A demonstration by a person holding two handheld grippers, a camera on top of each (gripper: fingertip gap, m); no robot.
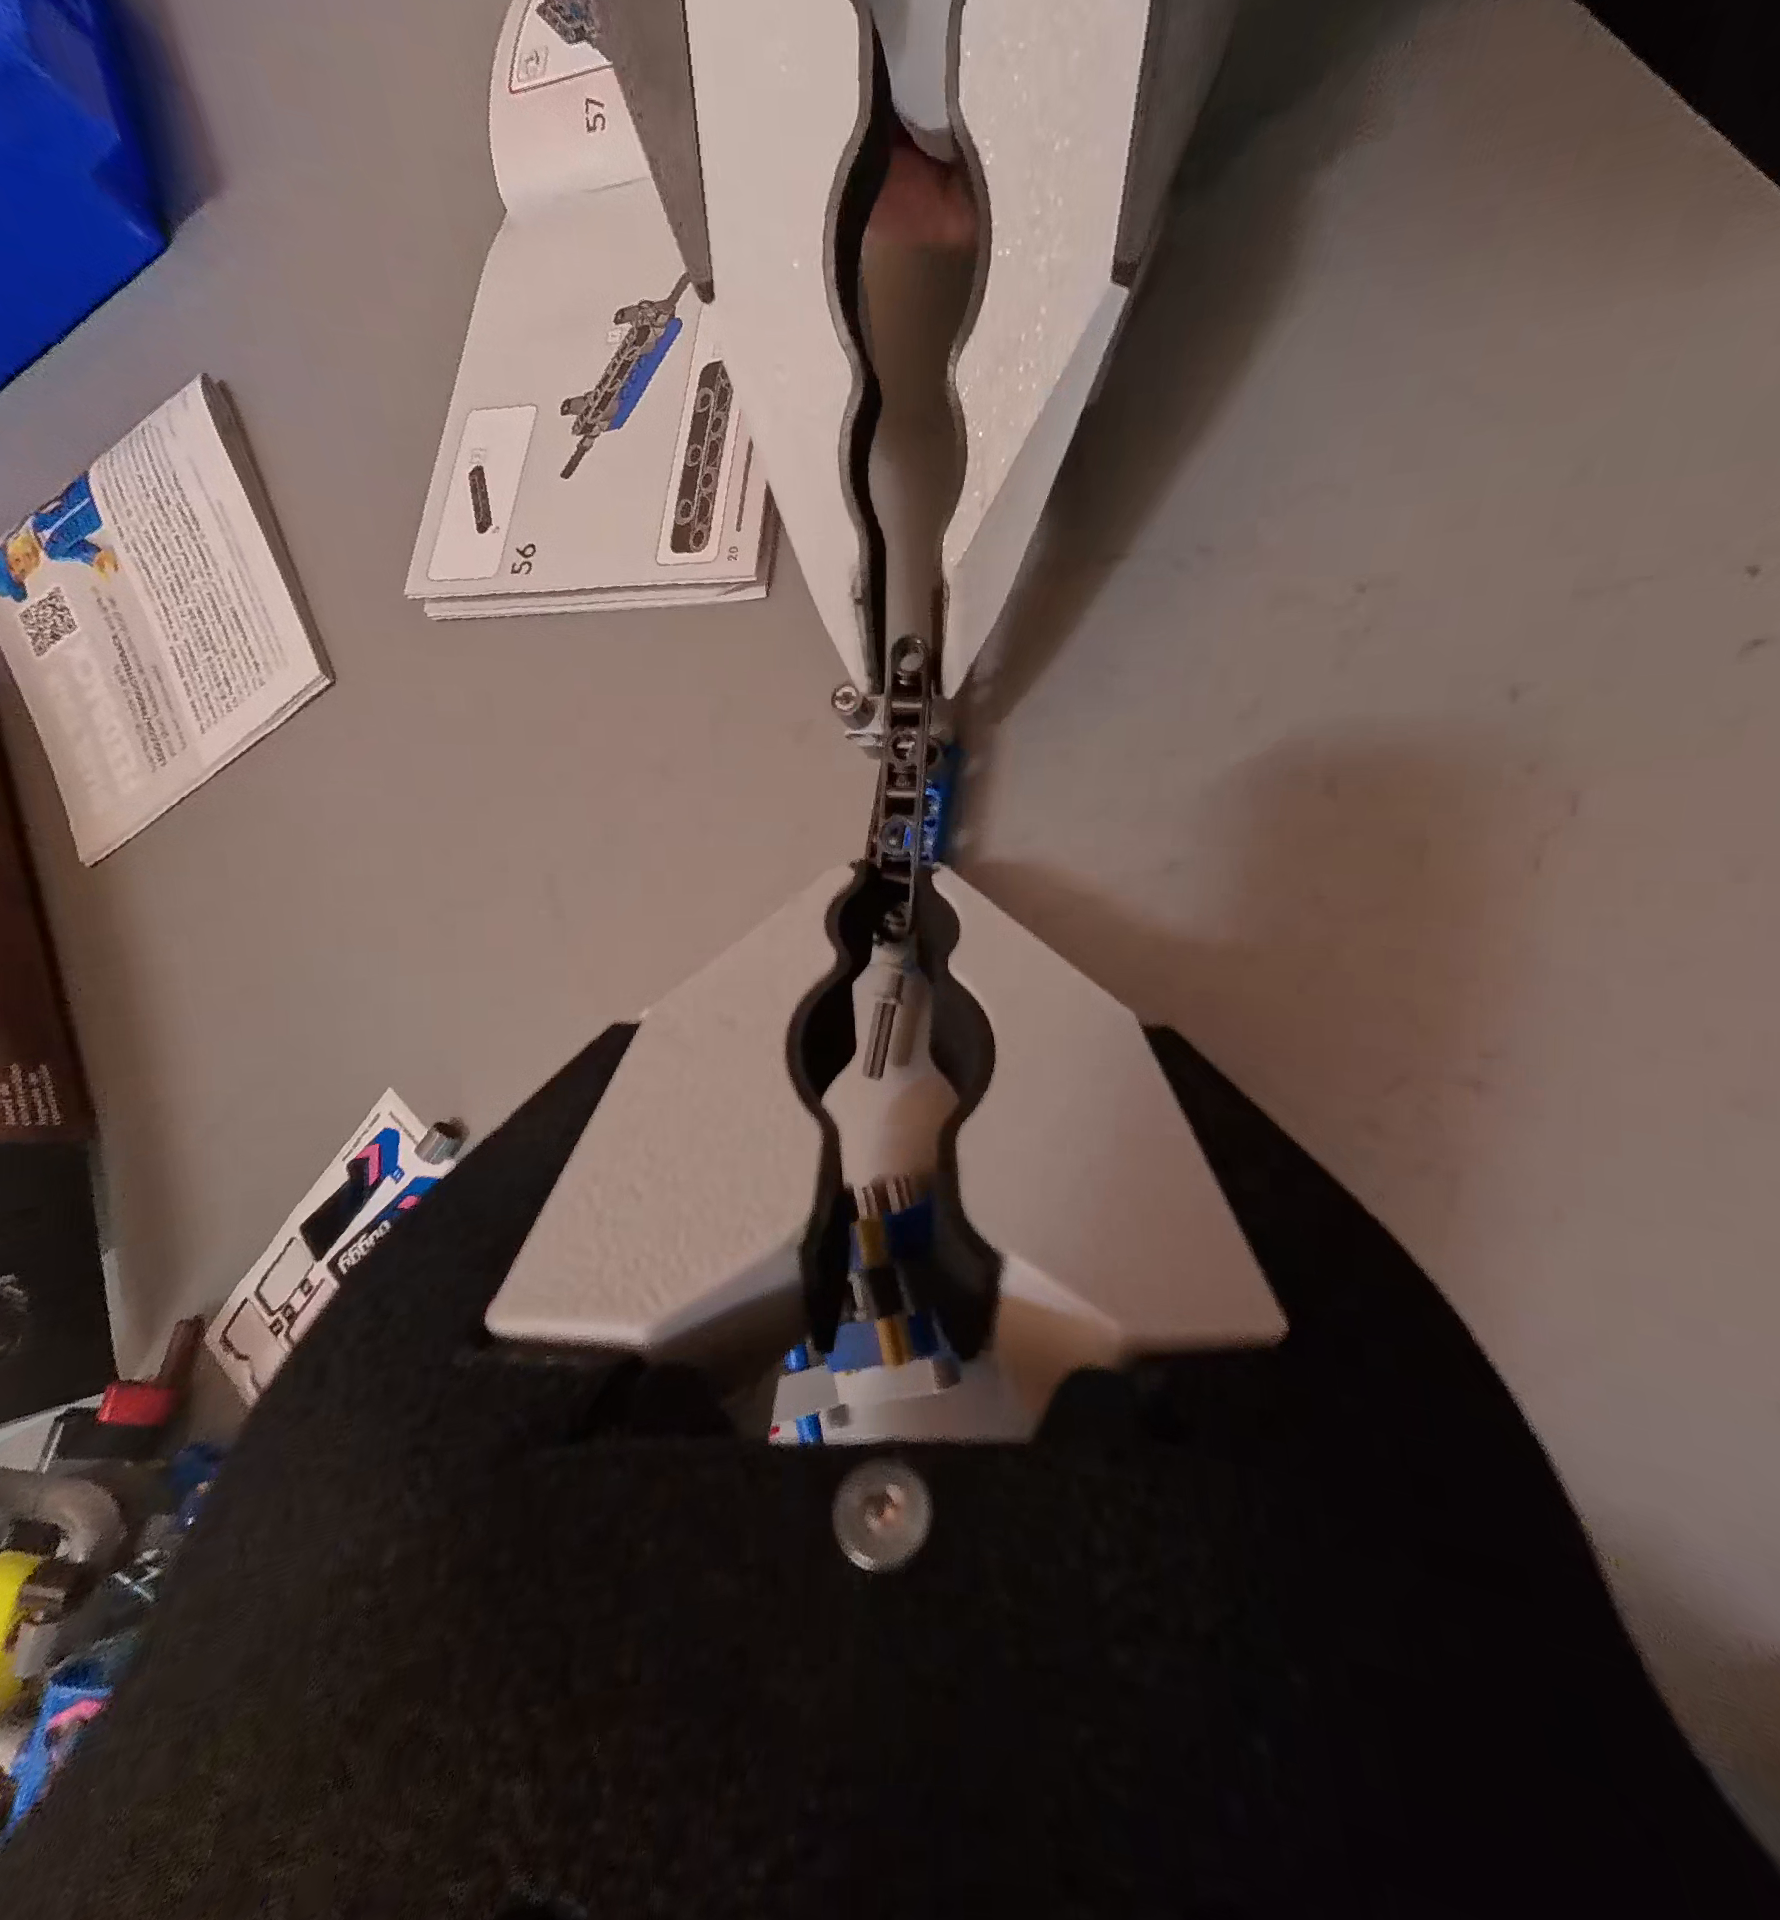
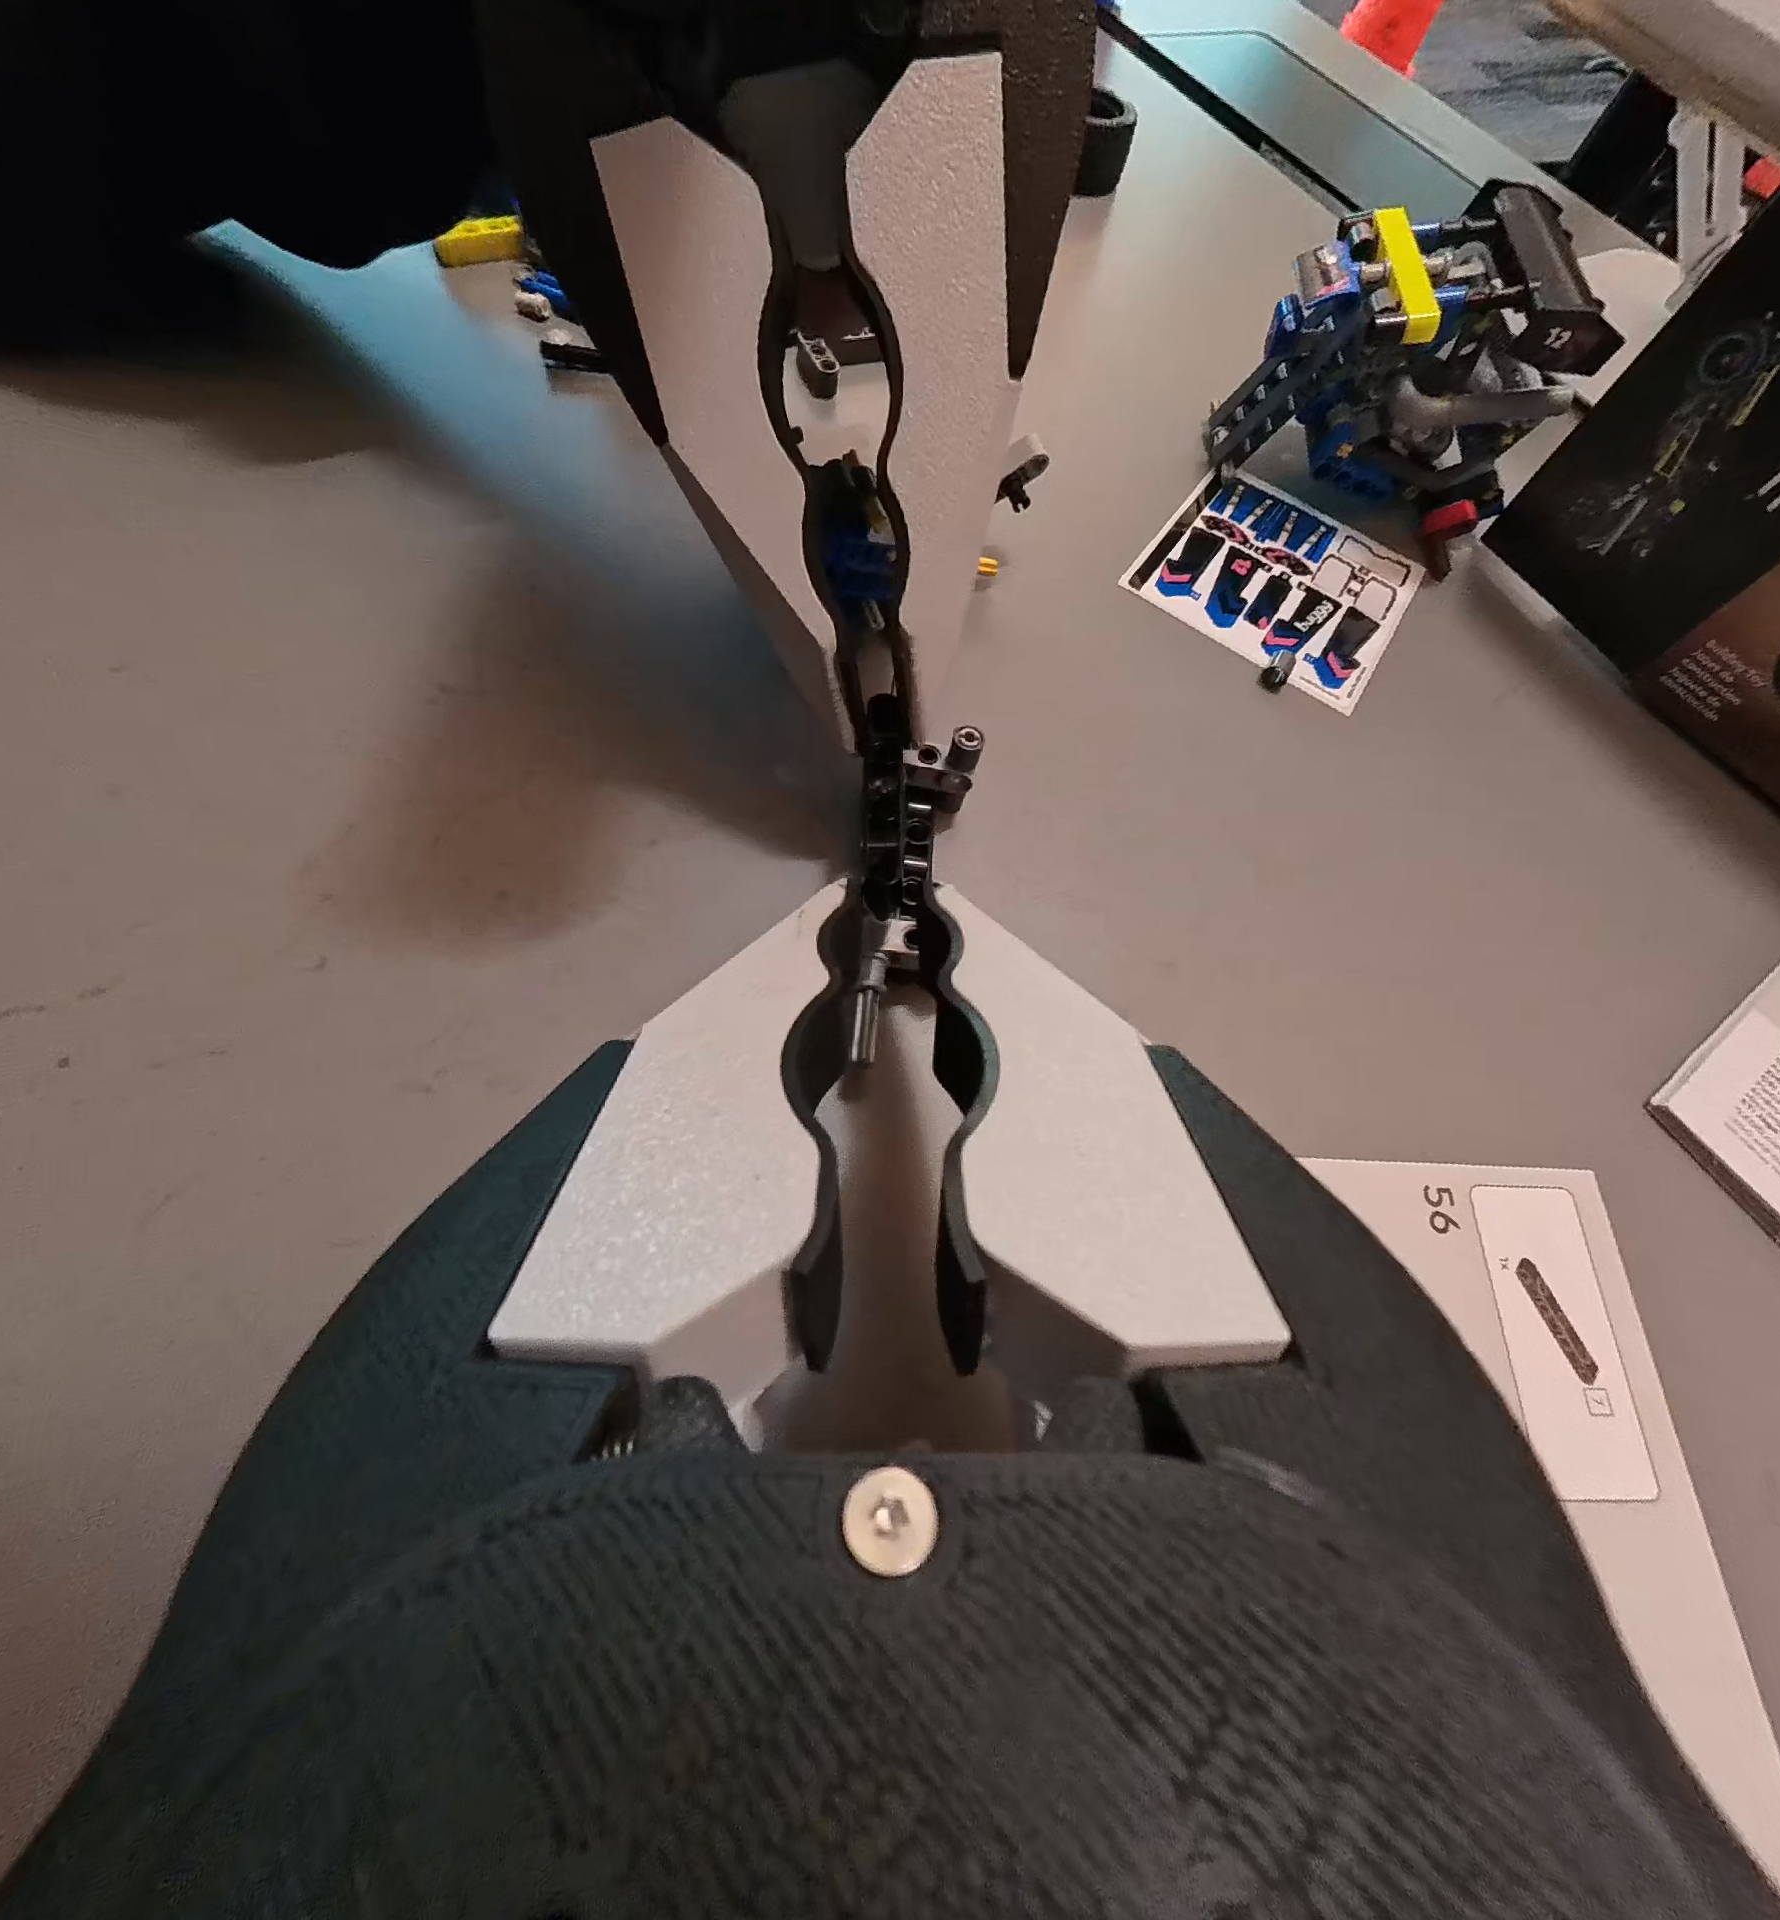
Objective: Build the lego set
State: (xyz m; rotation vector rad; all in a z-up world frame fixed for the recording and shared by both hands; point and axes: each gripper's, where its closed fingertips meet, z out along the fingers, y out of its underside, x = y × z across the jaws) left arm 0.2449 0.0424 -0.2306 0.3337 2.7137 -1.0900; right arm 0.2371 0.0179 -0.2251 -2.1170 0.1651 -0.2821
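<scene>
Two grippers: left gripper (image 1: 891,883), right gripper (image 2: 891,894). One beam assembly (image 1: 901,779). Two booklets: open booklet (image 1: 595,436), closed booklet (image 1: 153,623). One sticker sheet (image 2: 1275,587). One part-built model (image 2: 1405,353). One box (image 2: 1717,488).

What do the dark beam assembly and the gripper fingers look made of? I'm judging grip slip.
Dark beam assembly: likely hard moulded plastic, slightly glossy, with crisp round holes catching highlights. Fingers: seemingly 3D-printed plastic, matte pale grey with grainy speckle; their wavy inner edges are black, possibly rubbery, though that is unclear.

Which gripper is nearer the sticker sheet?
Left. The left gripper has the sticker sheet beside its body; the right gripper sees the sheet farther off, beyond the left one's fingers.
</scene>
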